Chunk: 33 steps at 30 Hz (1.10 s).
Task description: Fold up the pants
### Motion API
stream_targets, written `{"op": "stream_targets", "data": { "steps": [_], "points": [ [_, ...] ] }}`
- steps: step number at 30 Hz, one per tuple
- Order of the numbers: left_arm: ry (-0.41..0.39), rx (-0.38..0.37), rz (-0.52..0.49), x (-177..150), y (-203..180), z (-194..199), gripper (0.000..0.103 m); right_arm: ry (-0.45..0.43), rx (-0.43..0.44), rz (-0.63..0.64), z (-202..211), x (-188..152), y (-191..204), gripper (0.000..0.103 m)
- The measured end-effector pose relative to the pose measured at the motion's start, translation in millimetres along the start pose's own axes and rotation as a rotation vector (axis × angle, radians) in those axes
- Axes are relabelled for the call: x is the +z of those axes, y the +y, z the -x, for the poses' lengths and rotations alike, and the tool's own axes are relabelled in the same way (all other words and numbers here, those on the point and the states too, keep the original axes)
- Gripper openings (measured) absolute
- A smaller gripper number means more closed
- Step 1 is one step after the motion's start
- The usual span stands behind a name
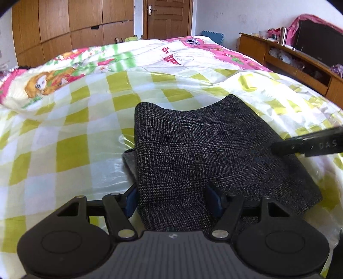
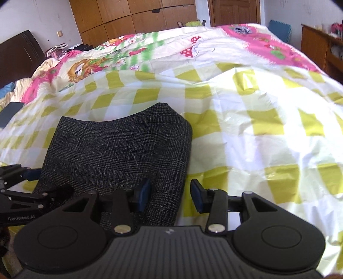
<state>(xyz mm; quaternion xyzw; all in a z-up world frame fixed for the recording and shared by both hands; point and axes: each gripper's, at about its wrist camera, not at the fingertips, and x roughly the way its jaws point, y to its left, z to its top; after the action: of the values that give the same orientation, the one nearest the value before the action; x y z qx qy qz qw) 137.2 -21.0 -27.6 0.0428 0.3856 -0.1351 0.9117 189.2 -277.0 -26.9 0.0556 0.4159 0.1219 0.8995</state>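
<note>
The dark grey checked pants [image 1: 203, 148] lie folded into a compact rectangle on the yellow-and-white checked sheet [image 1: 70, 137]. My left gripper [image 1: 173, 199] is open, its blue pads astride the near left corner of the pants. My right gripper [image 2: 171, 193] is open, its left pad over the near right edge of the pants [image 2: 120, 148] and its right pad over the sheet [image 2: 257, 133]. The right gripper also shows in the left wrist view [image 1: 308, 144], at the right edge over the pants. The left gripper shows at the left edge of the right wrist view [image 2: 27, 173].
The bed carries a cartoon-print quilt [image 1: 137, 55] beyond the sheet. A wooden wardrobe [image 1: 70, 28] and door [image 1: 167, 17] stand behind it. A wooden cabinet with a television [image 1: 300, 51] runs along the right. A dark flat object [image 2: 10, 113] lies at the bed's left.
</note>
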Motion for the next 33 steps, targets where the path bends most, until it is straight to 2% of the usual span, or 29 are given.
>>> {"op": "stream_targets", "data": {
  "steps": [6, 20, 33],
  "points": [
    [-0.006, 0.052, -0.008, -4.6, 2.5, 13.2, 0.078, -0.017, -0.057, 0.026, 18.1, -6.2, 3.4, 0.043],
    [-0.017, 0.135, -0.009, -22.1, 12.9, 39.9, 0.078, -0.051, -0.100, 0.046, 50.9, -14.3, 16.8, 0.043],
    [-0.013, 0.134, 0.014, -44.1, 19.0, 57.7, 0.078, -0.029, -0.092, 0.018, 56.3, -34.8, 27.0, 0.043]
  ]
}}
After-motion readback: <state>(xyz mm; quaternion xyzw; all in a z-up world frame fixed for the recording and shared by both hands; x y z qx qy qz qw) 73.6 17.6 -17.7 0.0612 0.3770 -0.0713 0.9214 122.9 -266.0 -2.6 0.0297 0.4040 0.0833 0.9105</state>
